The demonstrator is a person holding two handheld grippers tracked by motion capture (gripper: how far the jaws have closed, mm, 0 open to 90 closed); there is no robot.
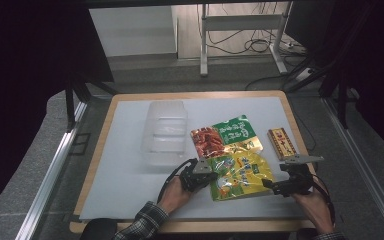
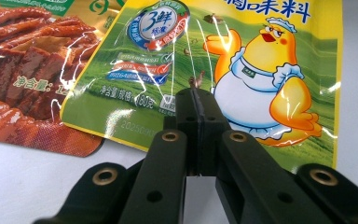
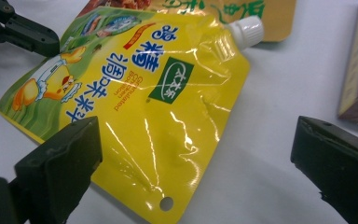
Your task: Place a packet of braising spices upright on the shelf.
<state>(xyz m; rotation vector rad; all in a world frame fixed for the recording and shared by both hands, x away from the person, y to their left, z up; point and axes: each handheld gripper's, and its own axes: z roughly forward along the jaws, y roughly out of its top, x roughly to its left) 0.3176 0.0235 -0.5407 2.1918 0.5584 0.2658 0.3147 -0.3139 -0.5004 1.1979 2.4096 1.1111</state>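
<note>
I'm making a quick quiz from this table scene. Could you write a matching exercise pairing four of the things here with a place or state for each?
Things:
1. yellow spouted seasoning pouch with a chick picture
2. clear plastic box
3. left gripper
4. right gripper

Places or states:
A. jaws wide apart, at the pouch's right edge
B. jaws pressed together, at the pouch's left edge
C. lying flat between the two grippers
D. standing left of the red and green snack bag

Pairs: 1-C, 2-D, 3-B, 4-A
</note>
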